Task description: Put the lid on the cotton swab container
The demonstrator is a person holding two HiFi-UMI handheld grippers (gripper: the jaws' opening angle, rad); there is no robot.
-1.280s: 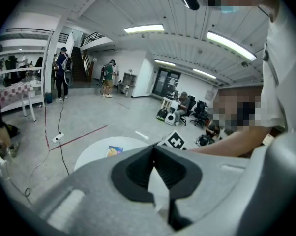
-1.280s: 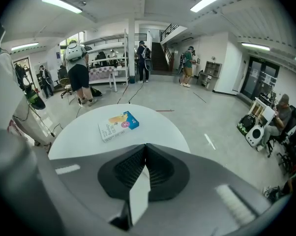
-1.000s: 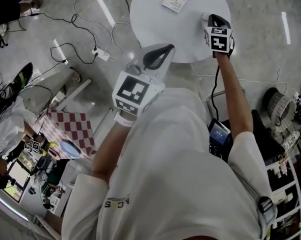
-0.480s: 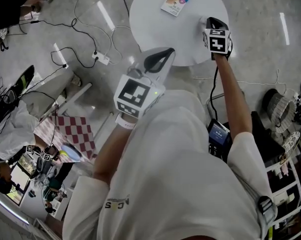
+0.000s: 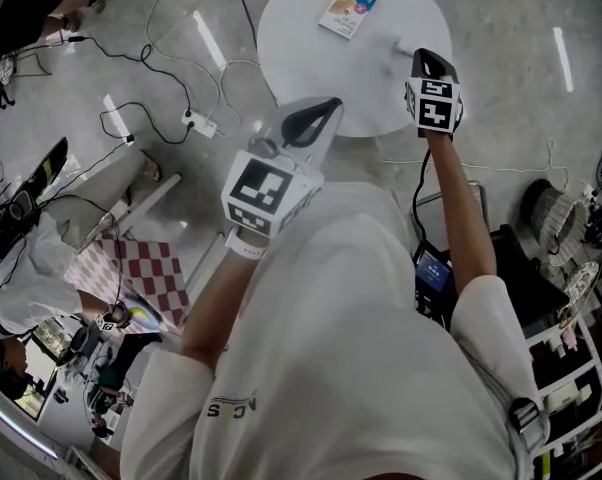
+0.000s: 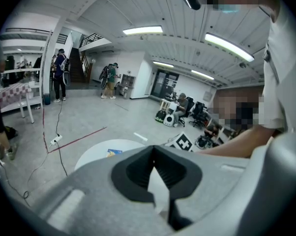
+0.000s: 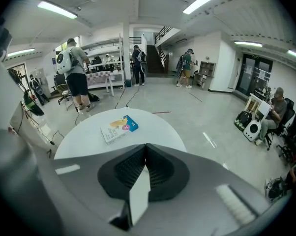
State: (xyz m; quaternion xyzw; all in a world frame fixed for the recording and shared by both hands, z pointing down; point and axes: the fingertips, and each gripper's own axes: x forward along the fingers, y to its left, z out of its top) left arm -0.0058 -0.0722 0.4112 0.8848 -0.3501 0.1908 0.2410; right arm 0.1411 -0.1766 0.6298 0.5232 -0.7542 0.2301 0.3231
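A flat blue-and-white box [image 5: 346, 11] lies at the far side of a round white table [image 5: 311, 38]; I cannot tell whether it is the swab container, and no lid shows. My left gripper [image 5: 331, 104] hangs at the table's near edge, jaws shut on nothing. At the table's right edge my right gripper [image 5: 422, 57] is also shut and empty. From the left gripper [image 6: 153, 149] the box [image 6: 113, 153] and table [image 6: 91, 157] lie ahead on the left. Over the right gripper [image 7: 145, 146] the box [image 7: 119, 128] rests mid-table [image 7: 162, 129].
Cables and a power strip [image 5: 203, 109] trail over the grey floor left of the table. A checkered cloth [image 5: 146, 260] and seated people are at lower left, shelves [image 5: 571, 338] at lower right. People stand far off [image 7: 76, 75].
Both grippers hold nearly the same pose. The right one has edged a little farther over the table's rim, and the head view has drifted slightly.
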